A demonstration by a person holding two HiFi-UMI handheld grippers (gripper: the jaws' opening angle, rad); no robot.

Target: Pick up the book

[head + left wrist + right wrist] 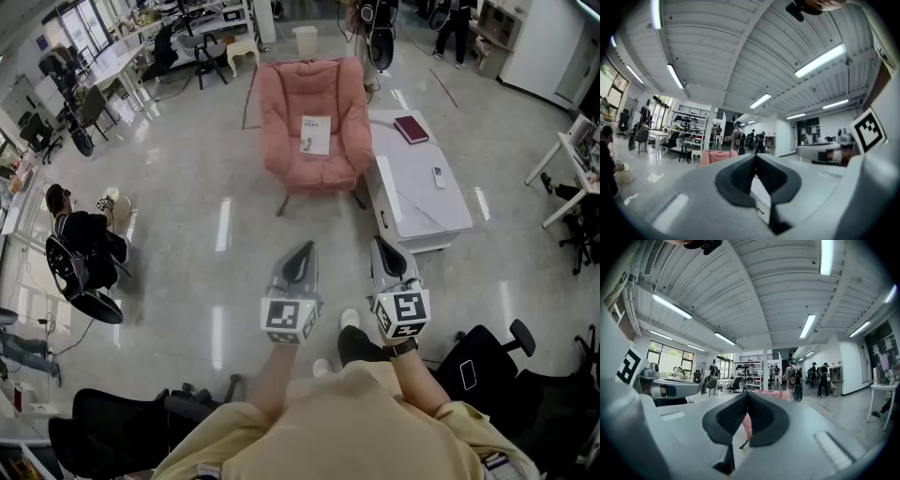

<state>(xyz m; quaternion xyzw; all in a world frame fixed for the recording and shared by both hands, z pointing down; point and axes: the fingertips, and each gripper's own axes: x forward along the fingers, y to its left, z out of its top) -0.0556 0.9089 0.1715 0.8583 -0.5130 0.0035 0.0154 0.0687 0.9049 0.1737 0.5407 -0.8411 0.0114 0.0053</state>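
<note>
In head view only, white book [316, 134] on armchair [284, 103]; left gripper [307, 247], right gripper [378, 241]: fingers together, empty.

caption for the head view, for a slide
Left hand-held gripper and right hand-held gripper, both shut, face a pink armchair holding a white book, beside a white table with a red book

You have open floor [202, 178] ahead up to the pink armchair [342, 98]. The white table [417, 192] crowds its right side.
</note>
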